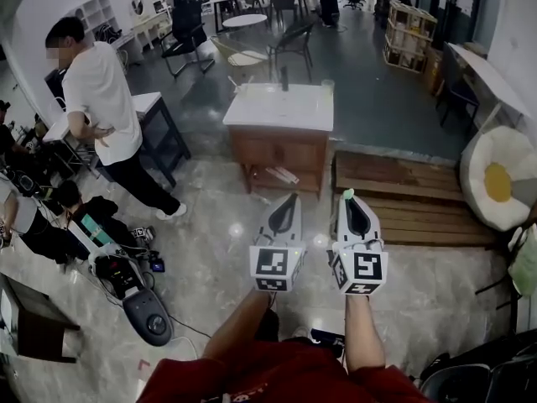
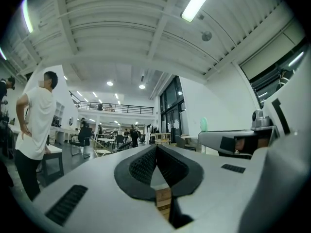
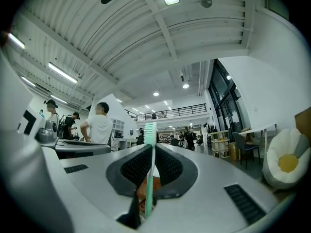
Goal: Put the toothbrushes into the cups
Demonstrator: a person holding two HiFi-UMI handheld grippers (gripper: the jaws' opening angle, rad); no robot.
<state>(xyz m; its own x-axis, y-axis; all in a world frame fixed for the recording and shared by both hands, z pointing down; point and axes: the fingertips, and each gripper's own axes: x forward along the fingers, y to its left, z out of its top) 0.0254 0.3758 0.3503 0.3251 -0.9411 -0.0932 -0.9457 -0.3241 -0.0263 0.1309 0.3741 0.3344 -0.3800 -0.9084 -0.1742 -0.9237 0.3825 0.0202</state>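
My two grippers are held side by side over the floor, well short of a white-topped wooden cabinet point(image 1: 281, 107). A clear cup point(image 1: 327, 85) and a dark upright object point(image 1: 284, 77) stand on its far edge. My right gripper point(image 1: 348, 201) is shut on a green toothbrush point(image 1: 347, 194). In the right gripper view the toothbrush point(image 3: 149, 178) stands upright between the pads, its bristle head above the gripper point(image 3: 151, 149). My left gripper point(image 1: 289, 198) is shut with nothing in it. In the left gripper view its pads meet at the gripper point(image 2: 156, 148).
A person in a white T-shirt point(image 1: 105, 107) stands at the left by a dark table point(image 1: 159, 133). Another person point(image 1: 50, 225) crouches near equipment and cables point(image 1: 134, 284) on the floor. A wooden pallet point(image 1: 403, 191) and an egg-shaped cushion point(image 1: 499, 179) lie to the right.
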